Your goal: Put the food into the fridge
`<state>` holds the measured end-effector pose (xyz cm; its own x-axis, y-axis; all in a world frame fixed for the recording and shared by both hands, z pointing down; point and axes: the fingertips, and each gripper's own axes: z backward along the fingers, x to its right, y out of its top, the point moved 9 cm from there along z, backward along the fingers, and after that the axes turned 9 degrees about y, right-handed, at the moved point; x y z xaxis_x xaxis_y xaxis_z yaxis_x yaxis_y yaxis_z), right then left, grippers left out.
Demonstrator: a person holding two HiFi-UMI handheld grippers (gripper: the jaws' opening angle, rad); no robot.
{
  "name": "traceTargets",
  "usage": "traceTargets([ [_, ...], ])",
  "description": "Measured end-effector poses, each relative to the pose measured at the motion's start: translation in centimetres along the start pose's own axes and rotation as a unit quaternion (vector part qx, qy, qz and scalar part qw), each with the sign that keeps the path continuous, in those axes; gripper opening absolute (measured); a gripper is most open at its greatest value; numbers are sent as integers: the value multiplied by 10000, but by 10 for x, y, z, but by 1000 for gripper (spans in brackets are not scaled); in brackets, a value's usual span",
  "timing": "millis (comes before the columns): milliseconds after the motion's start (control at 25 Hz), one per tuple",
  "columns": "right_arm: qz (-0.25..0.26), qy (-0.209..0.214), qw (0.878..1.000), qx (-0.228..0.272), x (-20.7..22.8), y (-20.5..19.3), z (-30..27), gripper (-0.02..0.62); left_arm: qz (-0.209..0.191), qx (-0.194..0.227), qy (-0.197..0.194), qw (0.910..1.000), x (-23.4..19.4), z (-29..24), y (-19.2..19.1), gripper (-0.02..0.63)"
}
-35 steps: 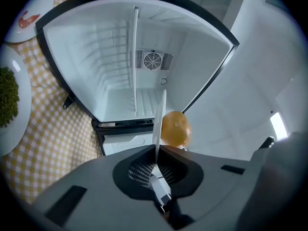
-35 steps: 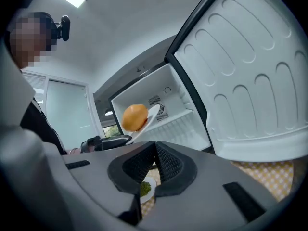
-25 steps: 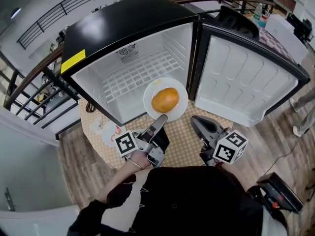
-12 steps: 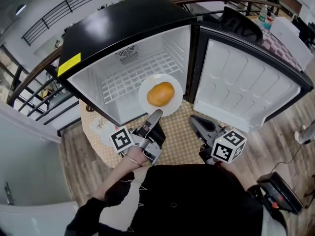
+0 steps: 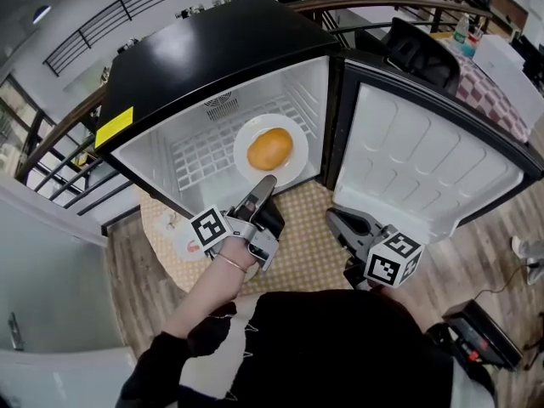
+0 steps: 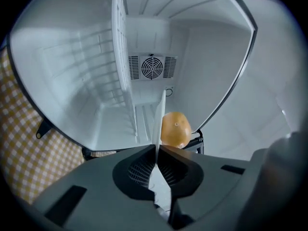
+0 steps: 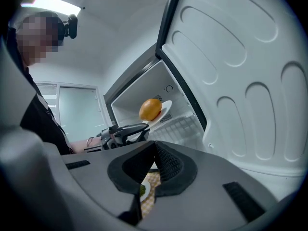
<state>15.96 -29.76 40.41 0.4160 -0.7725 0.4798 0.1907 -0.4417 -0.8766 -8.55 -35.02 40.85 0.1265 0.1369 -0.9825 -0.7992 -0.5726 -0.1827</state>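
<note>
Carried deeper since a second ago, your round white plate [image 5: 291,170] with round golden food [image 5: 270,149] hangs inside the black fridge [image 5: 212,49], rim pinched in your left gripper [image 5: 266,182]. Your right gripper [image 5: 333,216] idles outside it, jaws together, empty. Plate looks rigid and slick, and the loose food could roll, so keep that rim grip level.

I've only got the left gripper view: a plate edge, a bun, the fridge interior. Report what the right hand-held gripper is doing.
Observer: The right hand-held gripper hangs over the checkered cloth in front of the fridge, jaws together, holding nothing.
Operator: Tell me where the door is.
Observer: The fridge door stands wide open on the right, beyond that gripper.
Operator: Check the table for other food.
Observer: A second plate with green food lies on the cloth. The right gripper view shows it just below its jaws.
</note>
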Motion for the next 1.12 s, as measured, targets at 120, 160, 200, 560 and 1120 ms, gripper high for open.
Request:
traceTargets([
  [120, -57, 85, 9999, -47, 4, -1, -2, 15, -41, 92, 63, 9999, 2, -13, 7, 20],
  [160, -75, 111, 9999, -59, 5, -2, -3, 15, -48, 118, 100, 9999, 2, -17, 9, 20],
  [200, -91, 138, 9998, -73, 6, -2, -4, 15, -49, 150, 146, 9998, 2, -21, 10, 20],
  [560, -245, 227, 9994, -113, 20, -6, -3, 15, -81, 542, 468, 9974, -1, -48, 28, 20],
  [1120, -358, 227, 9989, -180, 27, -7, 4, 15, 273, 757, 914, 9926, -16, -68, 27, 20],
])
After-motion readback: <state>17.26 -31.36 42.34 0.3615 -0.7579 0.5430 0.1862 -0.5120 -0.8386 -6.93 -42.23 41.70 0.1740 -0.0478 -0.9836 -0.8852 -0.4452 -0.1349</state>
